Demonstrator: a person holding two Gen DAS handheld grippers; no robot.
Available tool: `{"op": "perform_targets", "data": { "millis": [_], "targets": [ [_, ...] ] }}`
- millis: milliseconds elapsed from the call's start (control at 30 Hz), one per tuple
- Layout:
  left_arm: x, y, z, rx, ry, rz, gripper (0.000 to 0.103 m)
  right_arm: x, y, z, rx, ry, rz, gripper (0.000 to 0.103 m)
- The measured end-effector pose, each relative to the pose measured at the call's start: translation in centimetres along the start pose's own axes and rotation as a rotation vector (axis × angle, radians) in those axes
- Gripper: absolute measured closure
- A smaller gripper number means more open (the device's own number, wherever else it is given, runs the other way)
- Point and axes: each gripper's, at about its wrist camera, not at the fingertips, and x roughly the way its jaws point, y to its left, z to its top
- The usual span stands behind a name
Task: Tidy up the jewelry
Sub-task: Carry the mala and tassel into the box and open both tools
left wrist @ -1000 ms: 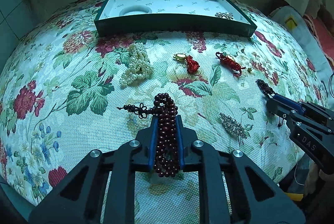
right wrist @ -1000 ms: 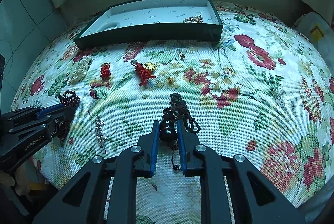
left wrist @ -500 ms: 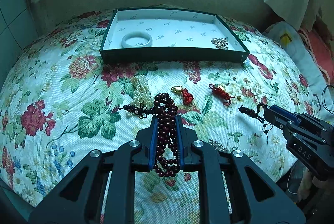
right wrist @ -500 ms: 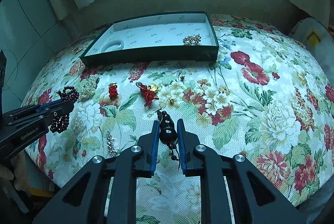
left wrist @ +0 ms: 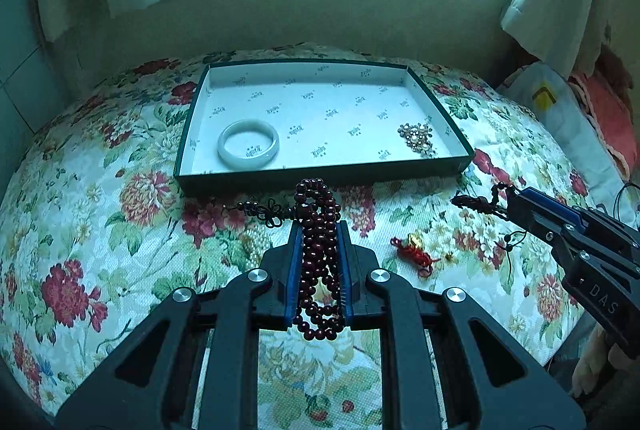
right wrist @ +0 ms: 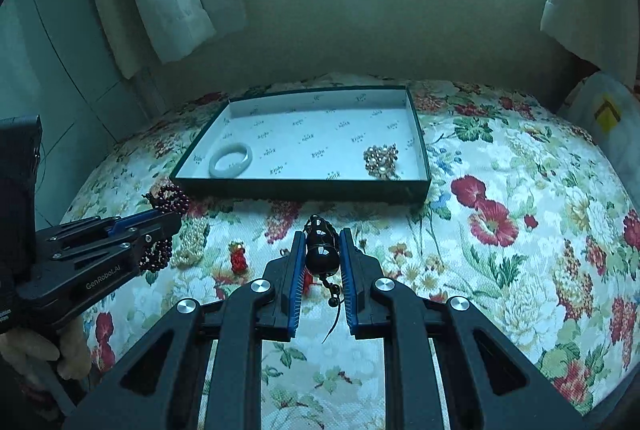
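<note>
My left gripper [left wrist: 319,230] is shut on a dark red bead bracelet [left wrist: 318,230] with a knotted tassel, held above the floral cloth just short of the green tray [left wrist: 320,175]. My right gripper [right wrist: 322,236] is shut on a black gourd pendant [right wrist: 322,254] with a dark cord, also lifted. The tray [right wrist: 304,187] holds a white bangle [left wrist: 248,143] and a gold bead cluster [left wrist: 418,135]. The right gripper also shows in the left wrist view [left wrist: 516,199], and the left gripper in the right wrist view [right wrist: 168,226].
On the cloth lie a pearl strand [right wrist: 192,238], a red knot charm [right wrist: 238,258] and a red cord charm with a gold piece [left wrist: 414,250]. A wall and curtains stand behind the tray. A white bag [left wrist: 560,109] lies at the right.
Both grippers have lifted their pieces off the cloth and moved forward toward the tray. The tray looks nearer and seen from higher up.
</note>
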Motion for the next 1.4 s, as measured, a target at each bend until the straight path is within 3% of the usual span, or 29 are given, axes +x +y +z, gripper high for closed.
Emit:
{"op": "perform_targets", "data": {
  "millis": [233, 433, 733, 1067, 1133, 1300, 1400],
  "targets": [
    [2.4, -0.1, 4.8, 0.01, -0.045, -0.001, 0.087, 2.7, -0.7, 4.5, 0.006, -0.055, 0.007, 0.086],
    [6.9, -0.1, 7.8, 0.005, -0.051, 0.008, 0.087, 7.4, -1.6, 7.0, 0.031, -0.054, 0.02, 0.086],
    [13.6, 0.3, 7.7, 0.006, 0.029, 0.021, 0.087, 14.7, -2.2, 6.3, 0.041, 0.04, 0.015, 0.086],
    [15.5, 0.5, 7.0, 0.01, 0.06, 0.046, 0.086, 16.5, -2.2, 5.0, 0.031, 0.094, 0.012, 0.086],
    [15.6, 0.5, 7.1, 0.013, 0.057, 0.056, 0.082, 16.7, -2.3, 4.9, 0.031, 0.096, 0.004, 0.086],
    [15.7, 0.6, 7.3, 0.001, 0.06, 0.056, 0.052, 16.9, -2.6, 4.8, 0.04, 0.103, 0.011, 0.084],
    [15.5, 0.6, 7.3, 0.002, 0.057, 0.052, 0.049, 16.9, -2.7, 5.0, 0.042, 0.104, 0.013, 0.083]
  ]
}}
